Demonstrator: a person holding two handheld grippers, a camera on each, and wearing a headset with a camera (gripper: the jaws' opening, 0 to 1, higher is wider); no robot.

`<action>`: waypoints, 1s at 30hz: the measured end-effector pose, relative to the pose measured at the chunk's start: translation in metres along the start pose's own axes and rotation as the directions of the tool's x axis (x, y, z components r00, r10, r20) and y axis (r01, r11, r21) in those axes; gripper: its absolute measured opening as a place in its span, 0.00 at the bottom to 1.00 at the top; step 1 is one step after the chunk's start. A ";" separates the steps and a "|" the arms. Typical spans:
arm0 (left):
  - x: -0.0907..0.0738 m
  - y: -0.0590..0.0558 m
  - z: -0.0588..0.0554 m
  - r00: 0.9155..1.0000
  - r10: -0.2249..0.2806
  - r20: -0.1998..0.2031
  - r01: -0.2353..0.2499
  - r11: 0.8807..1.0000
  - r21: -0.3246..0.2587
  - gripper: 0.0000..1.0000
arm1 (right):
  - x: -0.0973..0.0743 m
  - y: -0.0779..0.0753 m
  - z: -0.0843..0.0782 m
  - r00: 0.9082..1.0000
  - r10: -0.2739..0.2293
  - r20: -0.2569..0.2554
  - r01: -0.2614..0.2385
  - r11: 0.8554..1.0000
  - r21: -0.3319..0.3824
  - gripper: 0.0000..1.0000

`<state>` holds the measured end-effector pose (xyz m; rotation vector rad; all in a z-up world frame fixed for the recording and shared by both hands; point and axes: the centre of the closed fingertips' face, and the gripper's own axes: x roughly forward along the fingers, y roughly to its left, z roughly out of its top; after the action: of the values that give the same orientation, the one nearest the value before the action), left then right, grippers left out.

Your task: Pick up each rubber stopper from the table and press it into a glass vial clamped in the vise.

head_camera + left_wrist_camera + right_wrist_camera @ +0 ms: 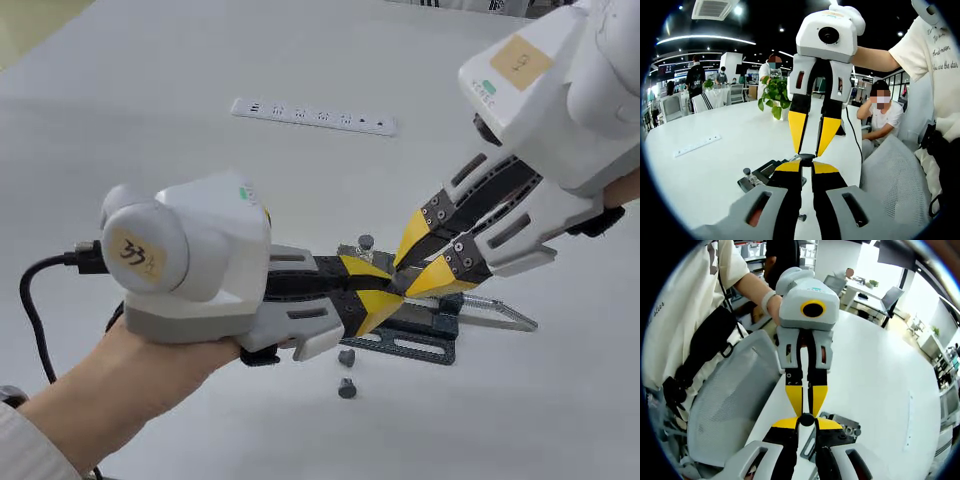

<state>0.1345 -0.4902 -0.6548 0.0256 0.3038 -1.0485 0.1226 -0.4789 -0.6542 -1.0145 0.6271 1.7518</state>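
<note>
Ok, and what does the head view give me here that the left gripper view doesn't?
Head view adds: the white body of the left gripper, its black cable, and the vise's screw handle. Left gripper view adds: a potted plant, a seated person and a mesh chair. Shared: the left gripper tip to tip with the right gripper by the vise, and the white power strip on the table.

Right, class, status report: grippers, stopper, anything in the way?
Right gripper shut on stopper above vise. Left gripper tip to tip with it, grip unclear. Two loose stoppers on table. Nothing blocking.
</note>
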 end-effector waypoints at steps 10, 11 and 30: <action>-0.001 0.001 0.001 1.000 -0.012 0.005 0.012 1.000 -0.011 0.02 | 0.002 -0.001 -0.001 1.000 0.007 -0.011 -0.007 1.000 -0.011 0.07; -0.001 0.002 0.001 1.000 -0.011 0.005 0.011 1.000 -0.014 0.02 | 0.002 -0.002 -0.001 1.000 0.005 -0.012 -0.005 1.000 -0.015 0.07; 0.003 0.005 -0.004 1.000 0.000 -0.015 0.000 1.000 0.006 0.04 | 0.006 -0.004 -0.008 0.999 0.020 -0.045 -0.021 1.000 -0.012 0.06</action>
<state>0.1396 -0.4896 -0.6606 0.0391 0.3146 -1.0496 0.1278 -0.4803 -0.6631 -1.0618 0.6572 1.7572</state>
